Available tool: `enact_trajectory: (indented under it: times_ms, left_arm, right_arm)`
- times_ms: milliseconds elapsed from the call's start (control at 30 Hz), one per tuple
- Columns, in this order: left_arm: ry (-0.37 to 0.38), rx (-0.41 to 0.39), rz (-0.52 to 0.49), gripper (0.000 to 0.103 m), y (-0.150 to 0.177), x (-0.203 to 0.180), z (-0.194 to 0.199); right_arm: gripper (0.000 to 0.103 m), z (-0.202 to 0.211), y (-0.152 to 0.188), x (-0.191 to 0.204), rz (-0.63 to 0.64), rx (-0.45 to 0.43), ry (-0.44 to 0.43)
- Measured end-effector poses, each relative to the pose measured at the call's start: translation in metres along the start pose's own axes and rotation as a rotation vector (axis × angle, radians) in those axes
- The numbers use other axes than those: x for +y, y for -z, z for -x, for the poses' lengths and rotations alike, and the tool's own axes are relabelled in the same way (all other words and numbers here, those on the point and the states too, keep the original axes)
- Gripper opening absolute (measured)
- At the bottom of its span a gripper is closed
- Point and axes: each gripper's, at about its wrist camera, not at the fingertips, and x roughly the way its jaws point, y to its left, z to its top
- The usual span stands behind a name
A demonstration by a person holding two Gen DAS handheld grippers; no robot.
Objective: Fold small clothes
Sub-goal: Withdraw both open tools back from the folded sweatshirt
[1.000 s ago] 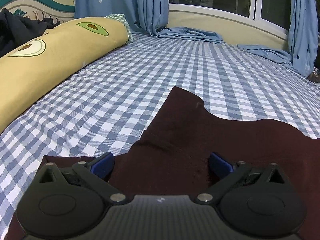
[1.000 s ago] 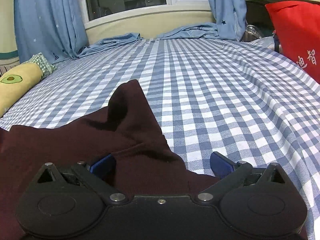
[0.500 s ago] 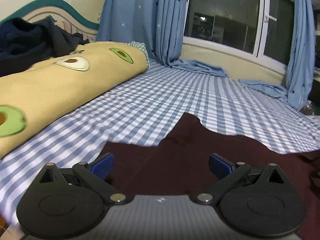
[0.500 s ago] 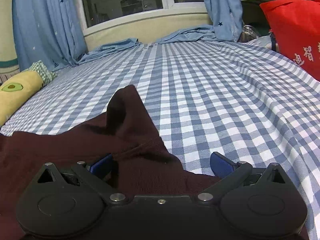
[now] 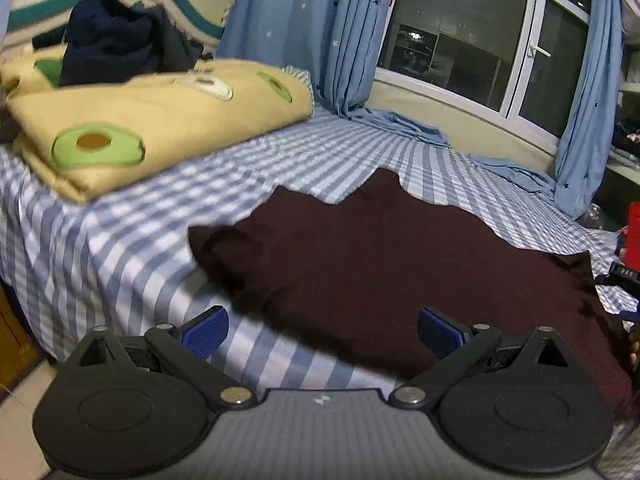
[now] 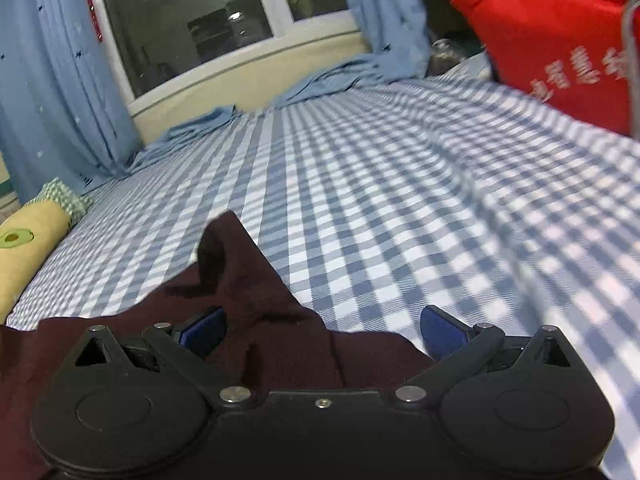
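The maroon garment [image 5: 392, 264] is lying flat on the checked bed sheet [image 5: 132, 248]. The left gripper [image 5: 322, 330] and right gripper [image 6: 322, 330] are hovering at its near edge, jaws spread wide, gripping nothing.

We see our left claw [image 5: 322, 330] and right claw [image 6: 322, 330] built alike: black linkage arms with silver pivot screws, round black housings, blue pads [image 5: 204, 330]; the left body is ribbed grey with a small white mark.

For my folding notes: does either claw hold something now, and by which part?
Nothing is held. Left claw and right claw are open above the dark red garment.
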Motion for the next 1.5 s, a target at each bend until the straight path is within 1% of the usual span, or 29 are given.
enact_trajectory:
  times_ms: [100,200,267,333,433,500,600,667,800,867,933,1033,1133,1233,1300,1333,1433,1467,1500]
  left_arm:
    - [0.017,0.035,0.029,0.102,0.011,0.01,0.004]
    - [0.034,0.028,0.039,0.102,0.02,0.017,0.011]
    - [0.041,0.024,0.045,0.102,0.024,0.021,0.014]
    - [0.044,0.032,0.056,0.102,0.028,0.023,0.015]
    - [0.051,0.062,0.077,0.102,0.032,0.025,0.011]
    - [0.054,0.079,0.086,0.102,0.034,0.025,0.009]
    - [0.052,0.068,0.087,0.102,0.037,0.023,0.013]
    - [0.05,0.058,0.092,0.102,0.039,0.024,0.017]
    - [0.044,0.067,0.12,0.102,0.042,0.028,0.02]
    - [0.039,0.07,0.133,0.102,0.042,0.03,0.02]
    - [0.03,0.069,0.14,0.102,0.04,0.03,0.019]
    - [0.012,0.075,0.131,0.102,0.034,0.025,0.013]
    - [-0.02,0.078,0.119,0.102,0.025,0.02,0.004]
    - [-0.064,0.112,0.133,0.102,0.015,0.015,-0.01]
    - [-0.049,0.121,0.157,0.102,0.01,0.014,-0.016]
    - [-0.038,0.127,0.168,0.102,0.008,0.013,-0.019]
    - [-0.029,0.136,0.17,0.102,0.005,0.009,-0.024]
    - [-0.03,0.136,0.161,0.102,0.004,0.007,-0.026]
    - [-0.03,0.136,0.152,0.102,0.003,0.005,-0.026]
  right_arm:
    - [0.103,0.035,0.001,0.007,0.054,-0.039,-0.013]
    - [0.103,0.074,0.01,0.014,0.119,-0.068,-0.013]
    - [0.103,0.103,0.024,0.018,0.142,-0.077,-0.003]
    - [0.103,0.13,0.043,0.025,0.167,-0.103,-0.014]
    - [0.103,0.159,0.074,0.049,0.273,-0.153,-0.057]
    - [0.103,0.169,0.089,0.073,0.387,-0.188,-0.081]
    - [0.103,0.177,0.112,0.106,0.531,-0.275,-0.101]
    - [0.103,0.176,0.125,0.121,0.578,-0.287,-0.124]
    - [0.103,0.167,0.142,0.139,0.598,-0.249,-0.172]
    - [0.103,0.159,0.148,0.145,0.609,-0.24,-0.168]
    - [0.103,0.148,0.152,0.149,0.621,-0.228,-0.146]
    - [0.103,0.132,0.157,0.157,0.635,-0.191,-0.117]
    - [0.103,0.12,0.162,0.161,0.656,-0.176,-0.144]
    - [0.103,0.105,0.178,0.164,0.696,-0.157,-0.153]
    - [0.103,0.102,0.184,0.156,0.623,-0.191,-0.17]
    - [0.103,0.1,0.186,0.151,0.575,-0.192,-0.186]
    - [0.103,0.089,0.19,0.129,0.396,-0.16,-0.263]
    - [0.103,0.088,0.191,0.126,0.385,-0.167,-0.279]
    - [0.103,0.088,0.191,0.127,0.399,-0.173,-0.277]
